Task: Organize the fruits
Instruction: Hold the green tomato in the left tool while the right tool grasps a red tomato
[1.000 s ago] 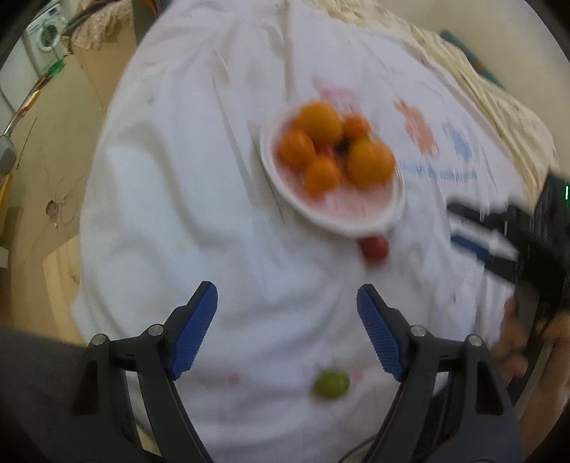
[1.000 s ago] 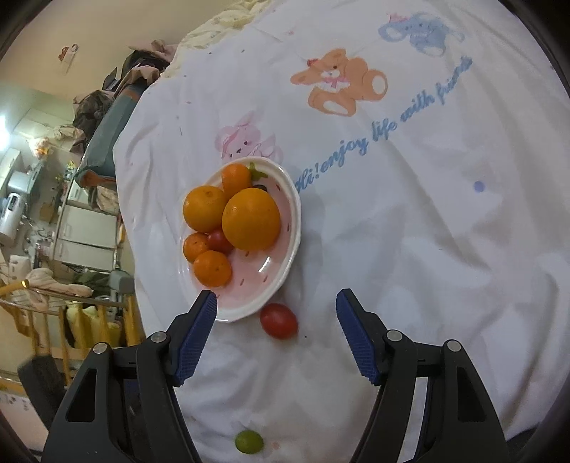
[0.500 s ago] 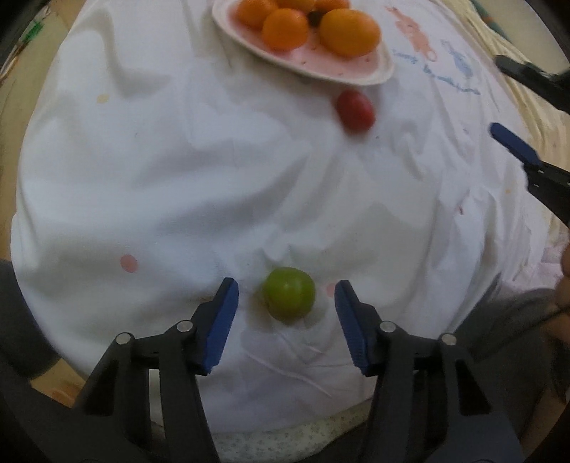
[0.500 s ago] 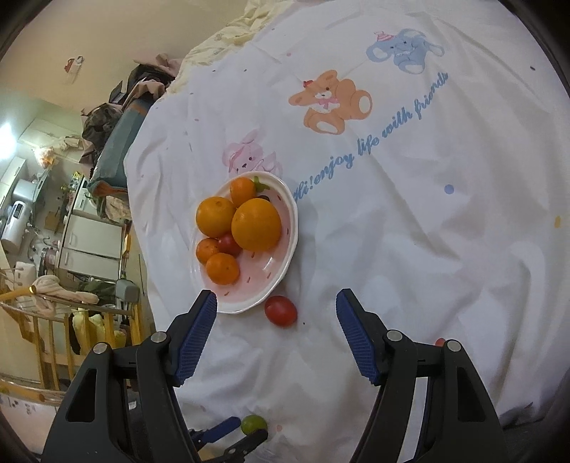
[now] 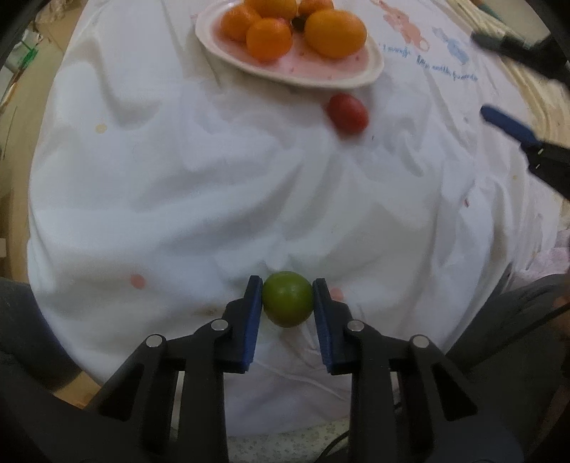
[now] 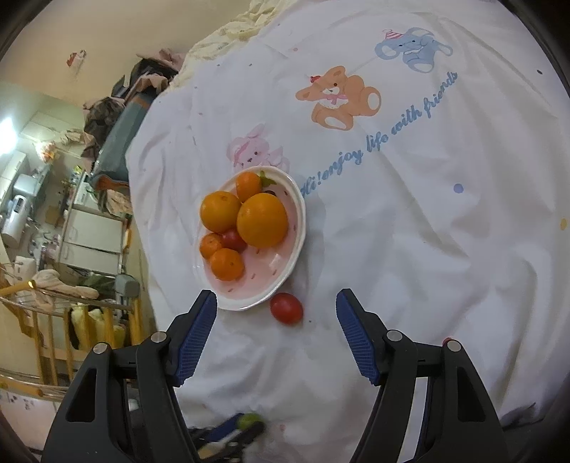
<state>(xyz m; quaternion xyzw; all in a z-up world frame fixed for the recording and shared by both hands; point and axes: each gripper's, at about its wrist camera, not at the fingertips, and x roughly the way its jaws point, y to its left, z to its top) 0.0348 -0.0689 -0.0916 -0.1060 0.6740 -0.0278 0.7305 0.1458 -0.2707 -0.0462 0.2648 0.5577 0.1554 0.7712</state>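
My left gripper (image 5: pixel 288 297) is shut on a small green fruit (image 5: pixel 287 299) at the near edge of the white cloth. A pink-and-white plate (image 5: pixel 356 76) with several oranges (image 5: pixel 335 34) stands farther away. A red tomato (image 5: pixel 347 113) lies on the cloth beside the plate's near rim. In the right wrist view my right gripper (image 6: pixel 276 308) is open and hovers above the red tomato (image 6: pixel 286 308), next to the plate (image 6: pixel 281 270). The green fruit (image 6: pixel 248 420) shows low in that view, between the left gripper's fingers.
The white cloth (image 6: pixel 409 231) has cartoon animals and blue writing and is wrinkled. Its edge drops off at the left and near side. Furniture and clutter (image 6: pixel 71 213) stand beyond the left edge. My right gripper's fingers (image 5: pixel 509 124) show at the left view's right edge.
My left gripper moved down to the green fruit and closed on it. My right gripper stayed open over the red tomato and shifted slightly.
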